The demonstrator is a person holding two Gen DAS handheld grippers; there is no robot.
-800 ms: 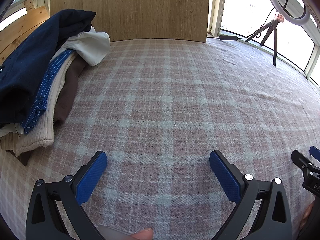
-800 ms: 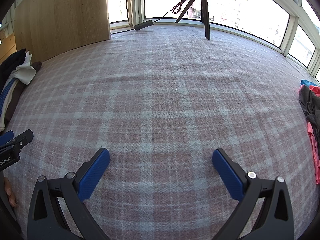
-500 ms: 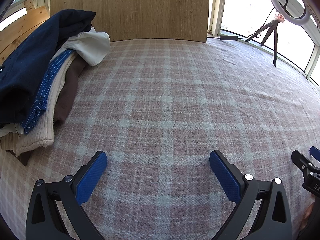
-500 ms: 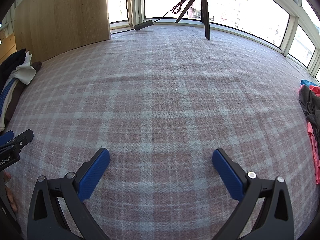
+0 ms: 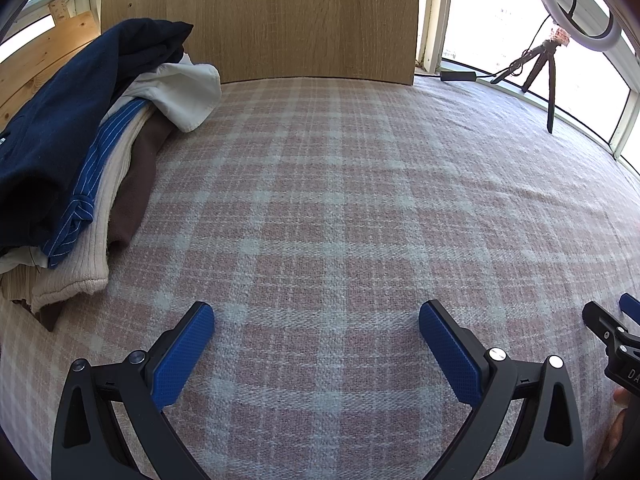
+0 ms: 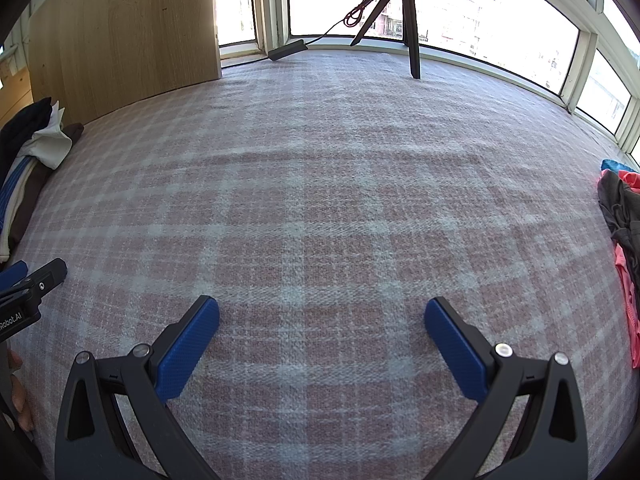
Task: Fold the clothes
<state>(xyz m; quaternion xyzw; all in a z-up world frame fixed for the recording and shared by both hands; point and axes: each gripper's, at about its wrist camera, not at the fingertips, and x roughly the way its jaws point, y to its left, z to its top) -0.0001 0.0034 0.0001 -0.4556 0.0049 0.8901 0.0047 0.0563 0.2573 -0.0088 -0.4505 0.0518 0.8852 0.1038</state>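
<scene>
A stack of folded clothes point(image 5: 80, 184) lies at the left on the pink plaid cloth point(image 5: 340, 200): navy on top, then white, blue striped, cream knit and brown. It also shows at the left edge of the right wrist view point(image 6: 28, 168). A loose heap of grey, pink and blue clothes point(image 6: 622, 236) lies at the far right. My left gripper point(image 5: 316, 316) is open and empty over bare cloth. My right gripper point(image 6: 322, 312) is open and empty, to the right of the left one. Each gripper's tip shows at the other view's edge.
A wooden board point(image 5: 260, 16) stands at the back of the surface. A black tripod point(image 6: 404, 20) with a ring light stands by the windows, with a black adapter and cable point(image 6: 286, 49) beside it. A wooden frame point(image 5: 36, 64) lies behind the stack.
Both grippers stay still and open. A fingertip at the bottom of the left wrist view 0.8 s ago is gone from sight.
</scene>
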